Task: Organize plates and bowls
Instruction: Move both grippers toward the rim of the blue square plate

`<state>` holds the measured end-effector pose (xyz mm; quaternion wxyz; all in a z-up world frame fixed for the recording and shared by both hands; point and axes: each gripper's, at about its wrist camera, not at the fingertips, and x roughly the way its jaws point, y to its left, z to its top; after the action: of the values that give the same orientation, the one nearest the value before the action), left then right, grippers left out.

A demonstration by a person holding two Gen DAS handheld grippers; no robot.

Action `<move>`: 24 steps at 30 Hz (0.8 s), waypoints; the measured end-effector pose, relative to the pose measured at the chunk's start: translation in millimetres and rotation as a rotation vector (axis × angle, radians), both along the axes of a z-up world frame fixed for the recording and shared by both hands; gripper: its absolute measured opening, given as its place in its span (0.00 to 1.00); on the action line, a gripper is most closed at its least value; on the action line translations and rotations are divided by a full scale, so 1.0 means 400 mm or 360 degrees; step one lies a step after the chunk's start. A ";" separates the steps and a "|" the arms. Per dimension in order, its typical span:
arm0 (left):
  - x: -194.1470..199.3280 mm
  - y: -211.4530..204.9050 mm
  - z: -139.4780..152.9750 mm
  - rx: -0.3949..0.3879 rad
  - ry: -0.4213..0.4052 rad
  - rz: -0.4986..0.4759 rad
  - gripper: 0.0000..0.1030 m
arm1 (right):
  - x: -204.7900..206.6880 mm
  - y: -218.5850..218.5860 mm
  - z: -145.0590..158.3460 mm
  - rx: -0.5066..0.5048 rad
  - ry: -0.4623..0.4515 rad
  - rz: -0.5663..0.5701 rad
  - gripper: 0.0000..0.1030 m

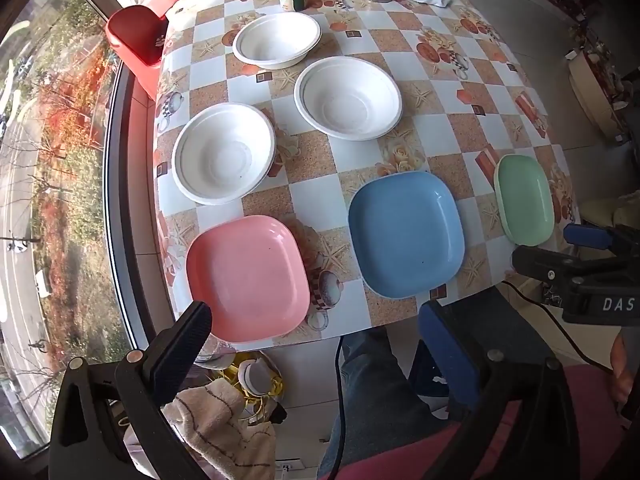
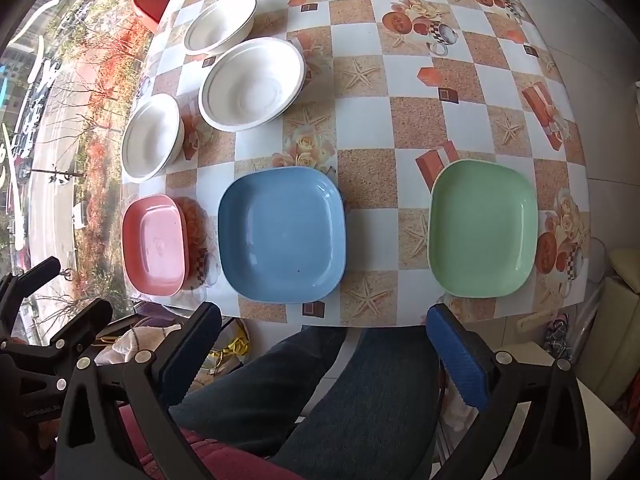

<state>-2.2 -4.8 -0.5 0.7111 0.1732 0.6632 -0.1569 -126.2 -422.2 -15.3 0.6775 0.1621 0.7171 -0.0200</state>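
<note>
On the surface [image 2: 360, 120], near its front edge, stand from left to right a pink plate [image 2: 155, 245], a blue plate [image 2: 282, 234] and a green plate [image 2: 482, 227]. Three white bowls [image 1: 224, 153] stand behind, well apart. The left claw [image 1: 316, 344] and right claw [image 2: 324, 336] are both spread and hold nothing.

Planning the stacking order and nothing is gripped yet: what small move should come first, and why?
Probably ease the open left gripper forward to the near edge of the pink square plate. That plate lies directly ahead of its fingers, apart from the blue square plate, and both grippers are empty.
</note>
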 end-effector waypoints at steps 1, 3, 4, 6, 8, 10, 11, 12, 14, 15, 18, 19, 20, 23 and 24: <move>-0.001 -0.002 0.000 0.0001 -0.0001 -0.0005 1.00 | -0.001 -0.002 0.001 0.0003 0.0003 -0.0009 1.00; -0.004 -0.005 0.001 0.0003 -0.0001 -0.0009 1.00 | -0.002 0.006 0.012 0.0008 0.0009 -0.0030 1.00; -0.005 -0.005 0.001 0.0002 0.0000 -0.0009 1.00 | -0.005 -0.001 0.009 0.0010 0.0007 -0.0038 1.00; -0.007 -0.006 0.003 -0.0002 0.0001 -0.0007 1.00 | -0.008 -0.012 0.008 0.0015 0.0009 -0.0048 1.00; -0.008 -0.005 0.000 -0.0003 -0.0005 0.0005 1.00 | -0.007 -0.013 0.007 0.0010 0.0010 -0.0055 1.00; -0.003 -0.005 0.001 -0.0009 0.0001 -0.0002 1.00 | -0.010 -0.015 0.007 0.0008 0.0005 -0.0057 1.00; -0.005 -0.006 0.000 -0.0010 0.0005 -0.0005 1.00 | -0.013 -0.017 0.005 0.0006 -0.0002 -0.0055 1.00; -0.007 -0.007 0.000 -0.0012 0.0009 -0.0007 1.00 | -0.014 -0.019 0.006 0.0004 -0.0007 -0.0058 1.00; -0.009 -0.009 0.000 -0.0015 0.0013 -0.0011 1.00 | -0.016 -0.023 0.007 -0.0003 -0.0014 -0.0063 1.00; -0.010 -0.010 0.001 -0.0019 0.0013 -0.0011 1.00 | -0.018 -0.025 0.006 -0.0002 -0.0016 -0.0065 1.00; -0.001 -0.013 0.004 -0.0029 0.0011 -0.0016 1.00 | -0.023 -0.029 0.004 -0.0003 -0.0008 -0.0071 1.00; 0.000 -0.014 0.006 -0.0029 0.0004 -0.0019 1.00 | -0.025 -0.030 0.004 -0.0006 -0.0008 -0.0073 1.00; 0.000 -0.016 0.006 -0.0026 -0.0012 -0.0021 1.00 | -0.026 -0.032 0.005 -0.0008 -0.0013 -0.0078 1.00; -0.002 -0.022 0.009 -0.0021 -0.0036 -0.0035 1.00 | -0.030 -0.038 0.011 -0.0011 -0.0028 -0.0093 1.00; -0.002 -0.024 0.009 -0.0023 -0.0038 -0.0041 1.00 | -0.031 -0.040 0.012 -0.0018 -0.0033 -0.0097 1.00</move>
<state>-3.0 -14.3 3.2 0.7181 0.1784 0.6512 -0.1687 -138.6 -438.1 -10.6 0.6849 0.1803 0.7047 -0.0431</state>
